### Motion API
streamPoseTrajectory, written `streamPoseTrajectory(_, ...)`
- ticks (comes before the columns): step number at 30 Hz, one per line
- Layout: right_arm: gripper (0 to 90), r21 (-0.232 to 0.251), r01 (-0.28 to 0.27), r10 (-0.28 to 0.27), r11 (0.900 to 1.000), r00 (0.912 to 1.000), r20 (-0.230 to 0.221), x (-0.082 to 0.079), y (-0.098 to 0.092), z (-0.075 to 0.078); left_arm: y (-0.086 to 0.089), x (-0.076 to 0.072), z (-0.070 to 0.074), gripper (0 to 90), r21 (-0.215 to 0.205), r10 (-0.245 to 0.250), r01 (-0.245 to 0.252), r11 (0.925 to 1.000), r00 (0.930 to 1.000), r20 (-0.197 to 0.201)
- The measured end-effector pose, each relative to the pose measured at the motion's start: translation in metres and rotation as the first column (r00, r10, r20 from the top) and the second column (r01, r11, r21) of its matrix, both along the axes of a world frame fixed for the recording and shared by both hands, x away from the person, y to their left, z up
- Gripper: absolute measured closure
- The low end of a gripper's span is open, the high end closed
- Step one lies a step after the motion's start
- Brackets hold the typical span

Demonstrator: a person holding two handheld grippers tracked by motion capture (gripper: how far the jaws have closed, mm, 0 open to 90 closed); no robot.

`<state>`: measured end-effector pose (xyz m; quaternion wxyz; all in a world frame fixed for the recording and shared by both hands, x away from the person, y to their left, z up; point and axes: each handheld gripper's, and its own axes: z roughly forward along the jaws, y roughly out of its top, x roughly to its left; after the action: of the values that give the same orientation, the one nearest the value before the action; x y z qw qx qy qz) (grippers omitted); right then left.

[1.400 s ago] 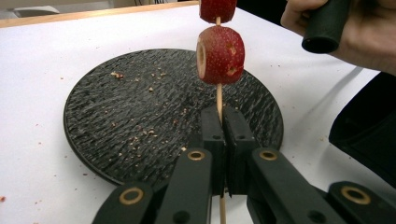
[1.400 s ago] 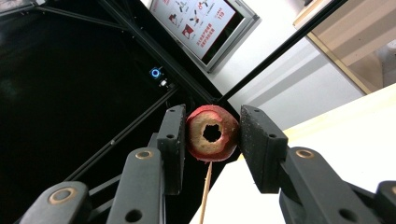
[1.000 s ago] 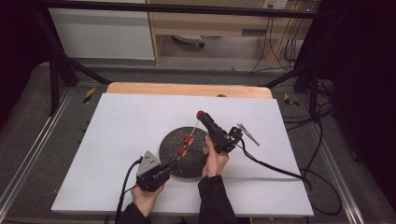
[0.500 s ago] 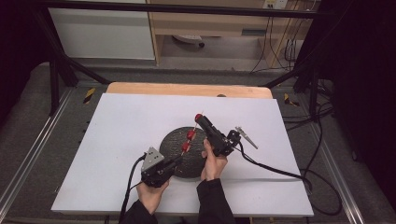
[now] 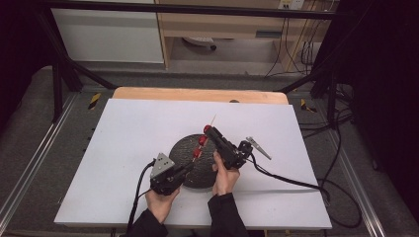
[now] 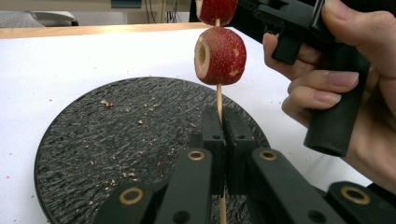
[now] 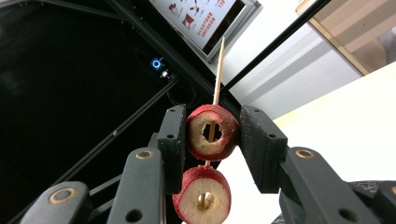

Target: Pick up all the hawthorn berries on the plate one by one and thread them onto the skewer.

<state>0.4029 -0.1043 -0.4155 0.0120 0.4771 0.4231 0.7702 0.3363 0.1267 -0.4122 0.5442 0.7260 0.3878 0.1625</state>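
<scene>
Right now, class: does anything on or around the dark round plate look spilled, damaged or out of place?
Small crumbs lie scattered over the dark round plate, and a few on the white table beside it. The red fruits on the skewer are cored hollow, apparently on purpose. Nothing else stands out.

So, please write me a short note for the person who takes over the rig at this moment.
Left claw: shut on the skewer near its lower end, above the dark round plate.
Right claw: shut on the upper red fruit piece, the skewer already through it.
Lower red fruit piece sits just below on the same skewer.
Done: two pieces threaded.
Left: probably slide the upper piece down to the lower one, release, then lay the skewer down.
</scene>
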Motion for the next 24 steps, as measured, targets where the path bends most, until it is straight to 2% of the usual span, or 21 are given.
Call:
streamPoseTrajectory(2, 60.9, -0.024, -0.003, 0.003, 1.0, 1.0, 0.001, 0.0, -0.001, 0.001, 0.002, 0.001, 0.0, 88.1, 0.003, -0.005, 0.005, 1.0, 1.0, -0.002)
streamPoseTrajectory(7, 49.1, -0.121, -0.007, 0.009, 0.993, 0.9999, 0.012, 0.0, -0.007, 0.009, 0.011, 0.001, -0.002, 88.2, 0.02, -0.007, 0.007, 0.9998, 1.0, -0.003)
streamPoseTrajectory(10, 39.8, -0.194, -0.035, 0.034, 0.98, 0.9994, -0.009, 0.002, -0.011, 0.012, 0.016, 0.002, -0.003, 88.2, 0.032, -0.005, 0.005, 0.9995, 1.0, -0.008)
streamPoseTrajectory(13, 30.5, -0.274, -0.048, 0.047, 0.96, 0.9988, -0.011, 0.003, -0.015, 0.014, 0.022, 0.004, -0.004, 88.2, 0.038, -0.005, 0.005, 0.9993, 0.9999, -0.013)
streamPoseTrajectory(15, 23.8, -0.325, -0.069, 0.063, 0.943, 0.9976, -0.029, 0.004, -0.017, 0.015, 0.025, 0.004, -0.004, 88.2, 0.045, -0.007, 0.008, 0.9989, 0.9998, -0.016)
streamPoseTrajectory(17, 17.7, -0.386, -0.088, 0.079, 0.918, 0.9961, -0.038, 0.004, -0.019, 0.015, 0.029, 0.005, -0.004, 88.2, 0.054, -0.01, 0.011, 0.9985, 0.9997, -0.02)
streamPoseTrajectory(19, 12.0, -0.449, -0.104, 0.093, 0.887, 0.9946, -0.046, 0.004, -0.022, 0.016, 0.033, 0.006, -0.004, 88.2, 0.061, -0.012, 0.014, 0.998, 0.9997, -0.023)
streamPoseTrajectory(21, 8.1, -0.504, -0.14, 0.122, 0.852, 0.9901, -0.069, 0.005, -0.026, 0.015, 0.038, 0.006, -0.004, 88.1, 0.07, -0.017, 0.018, 0.9974, 0.9996, -0.024)
streamPoseTrajectory(24, 6.2, -0.571, -0.178, 0.157, 0.801, 0.9838, -0.086, 0.004, -0.032, 0.013, 0.043, 0.007, -0.005, 88.2, 0.085, -0.029, 0.032, 0.9959, 0.999, -0.035)
